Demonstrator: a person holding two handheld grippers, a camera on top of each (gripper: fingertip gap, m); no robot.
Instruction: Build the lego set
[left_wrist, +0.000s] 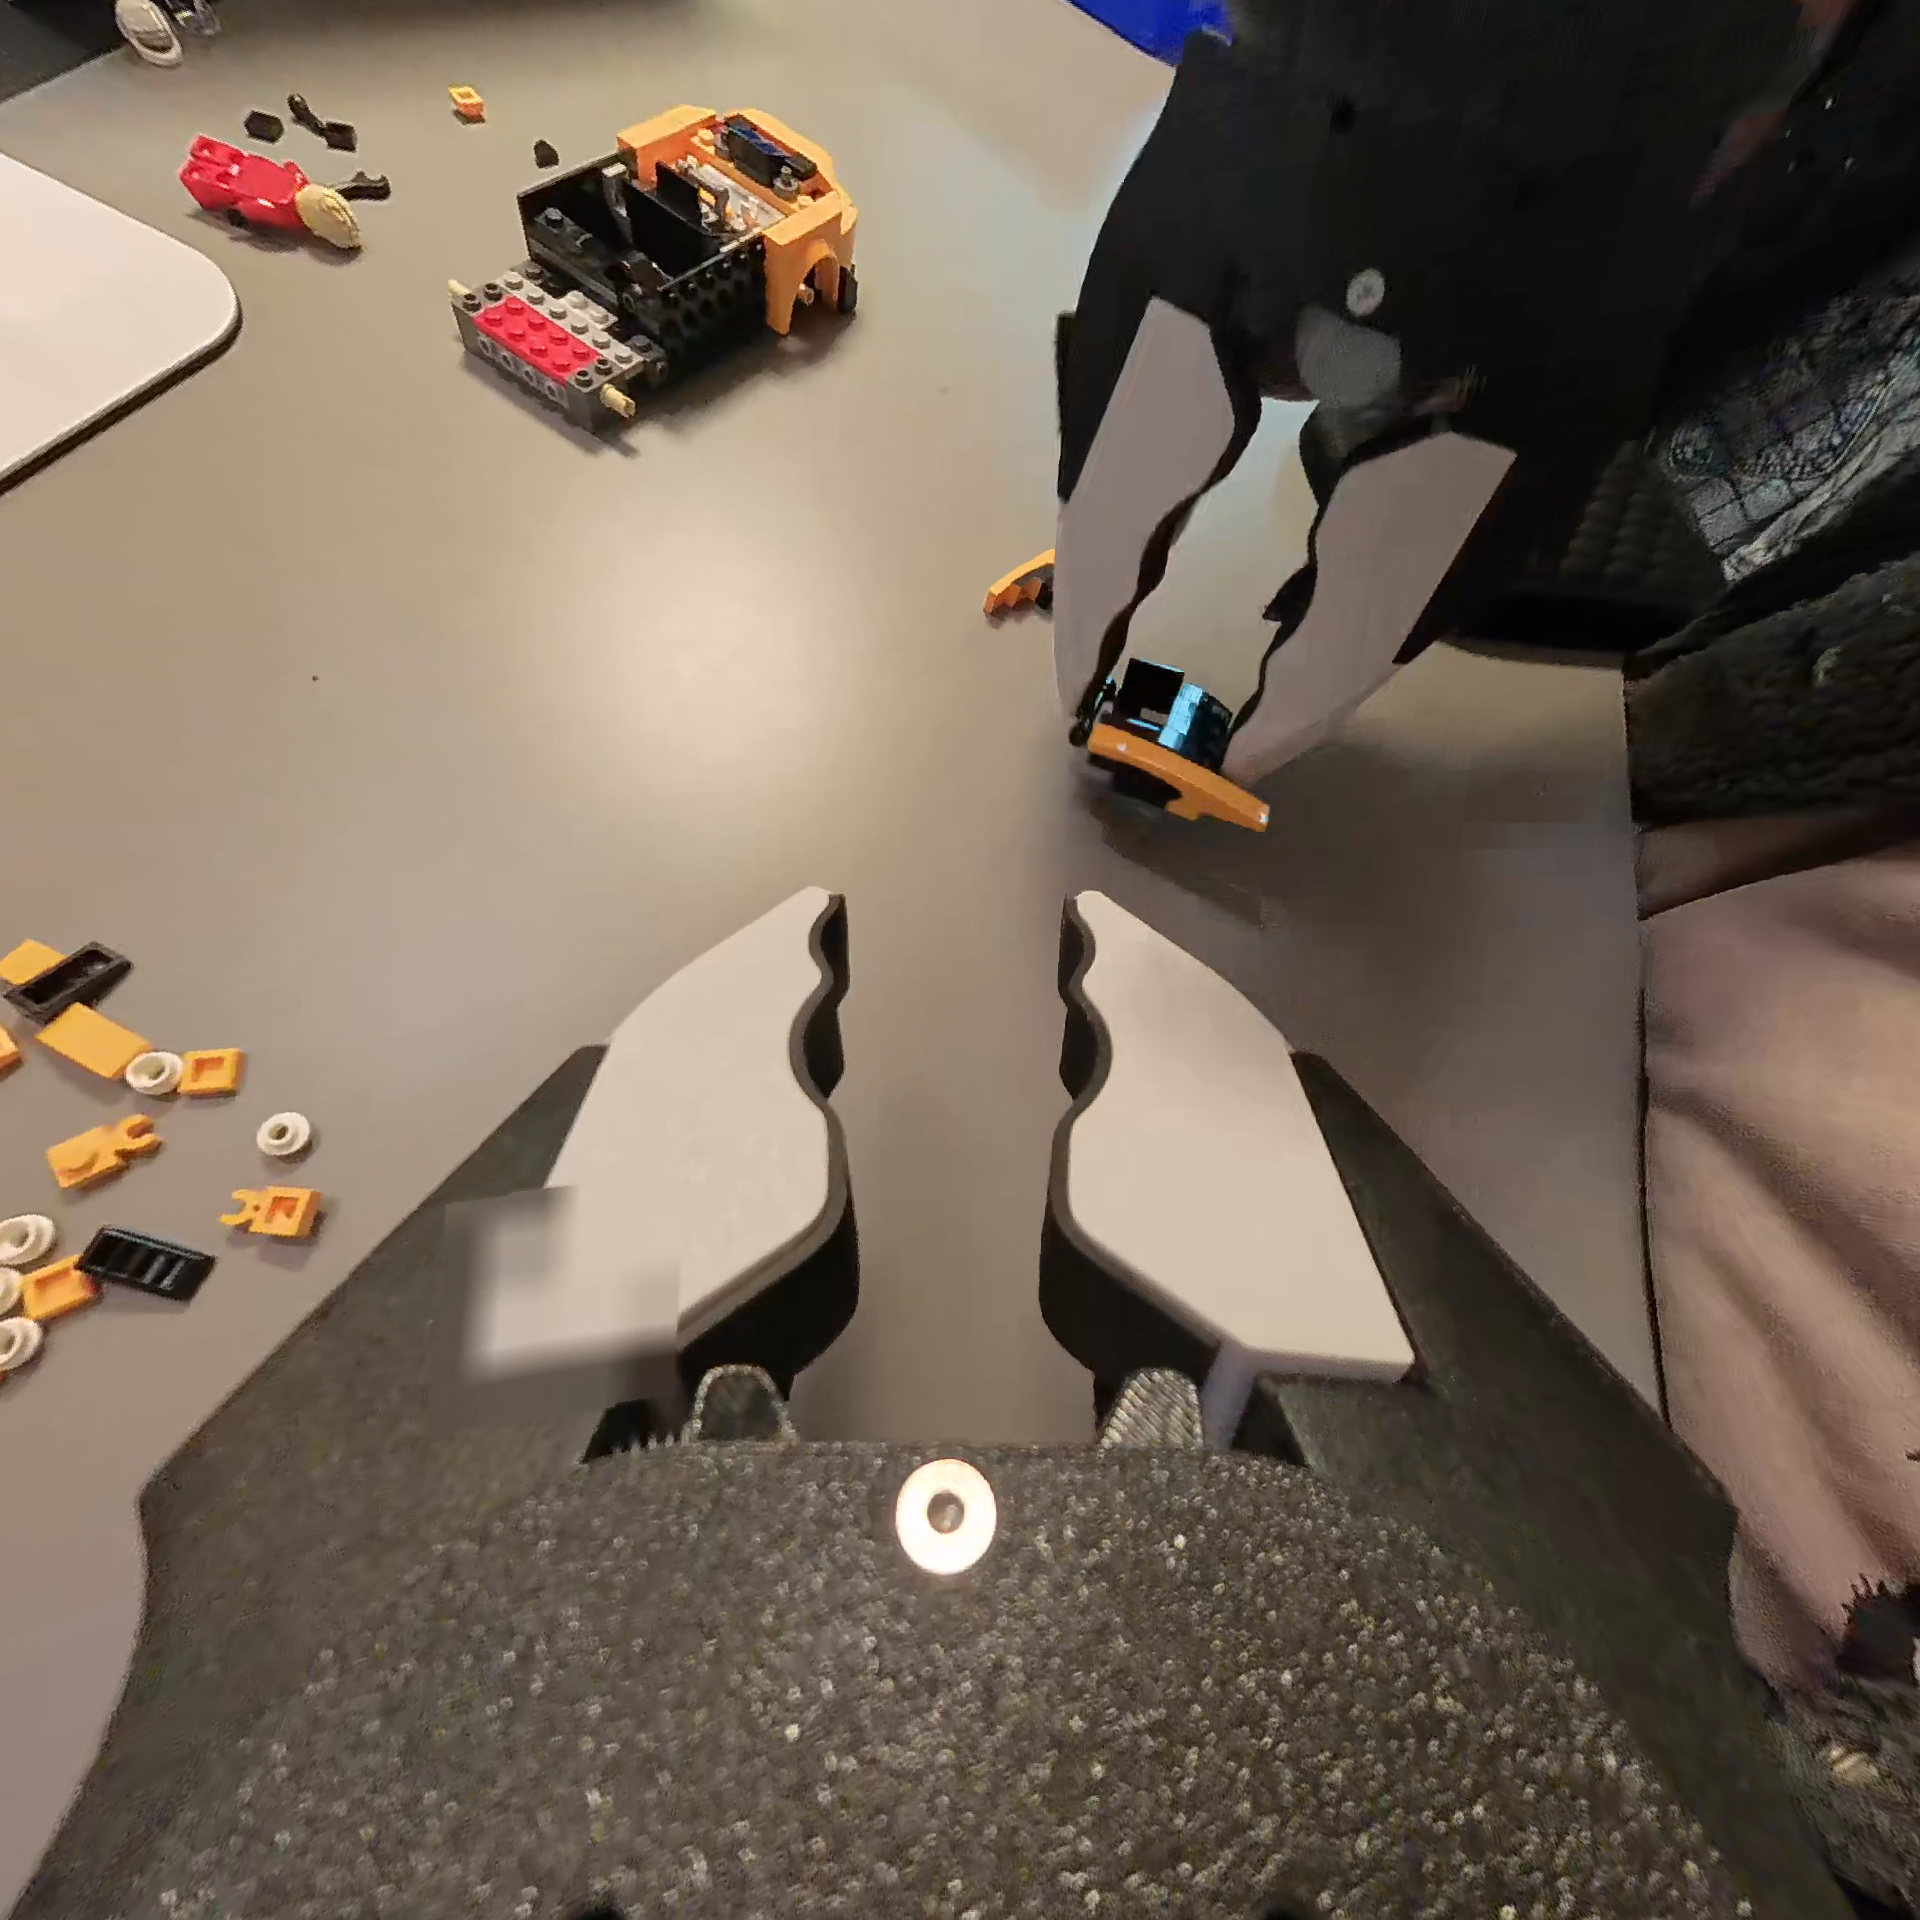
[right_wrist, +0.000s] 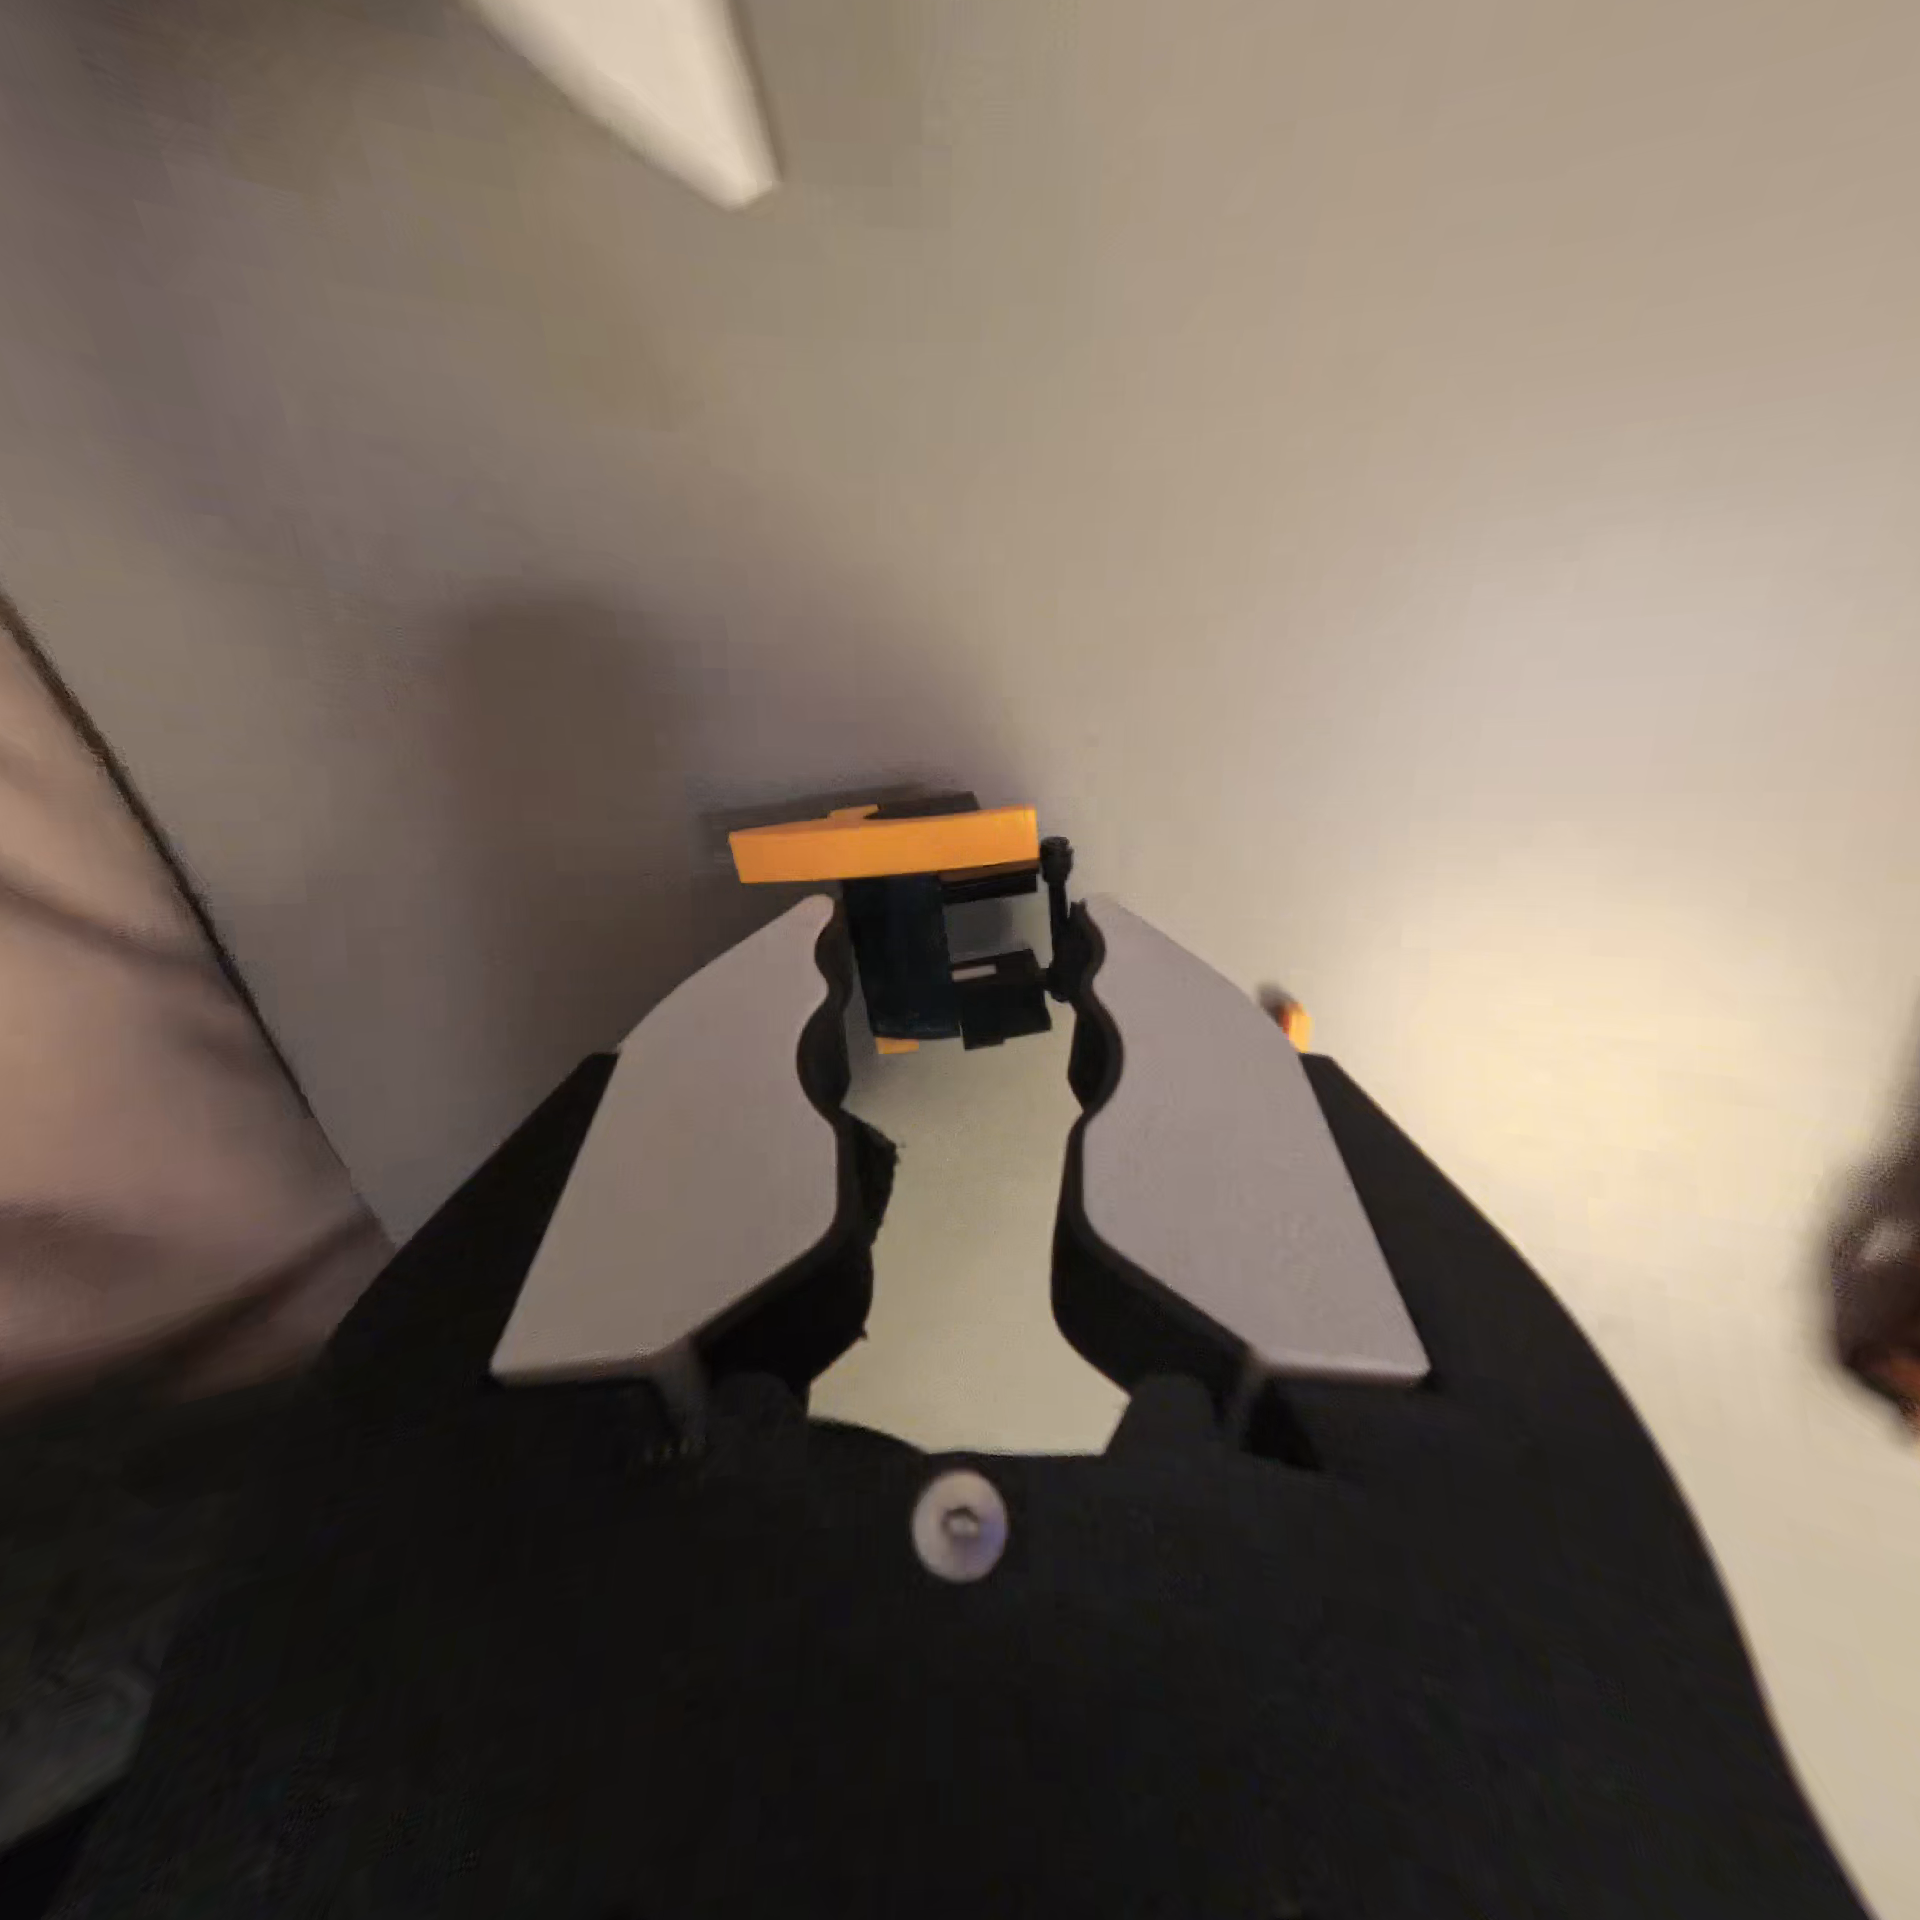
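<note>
A small black and orange sub-assembly (left_wrist: 1174, 779) rests on the grey table (left_wrist: 623, 675), right of centre. My right gripper (left_wrist: 1164, 740) comes down from the upper right and its fingertips press it from both sides. In the right wrist view the right gripper (right_wrist: 956, 920) holds the sub-assembly (right_wrist: 883, 847) between its tips, one finger on the black block and the other on a thin black lever. My left gripper (left_wrist: 951, 920) is open and empty, just in front of the sub-assembly. The partly built orange and black car (left_wrist: 665, 249) stands at the far centre-left.
Several loose orange, black and white pieces (left_wrist: 135, 1143) lie at the left edge. A red piece with a minifigure (left_wrist: 270, 197) and small black bits lie at the far left. An orange stepped piece (left_wrist: 1023, 587) lies beside the right gripper. A pale mat (left_wrist: 94, 301) is at the left. A person's clothing (left_wrist: 1787, 1195) is at the right.
</note>
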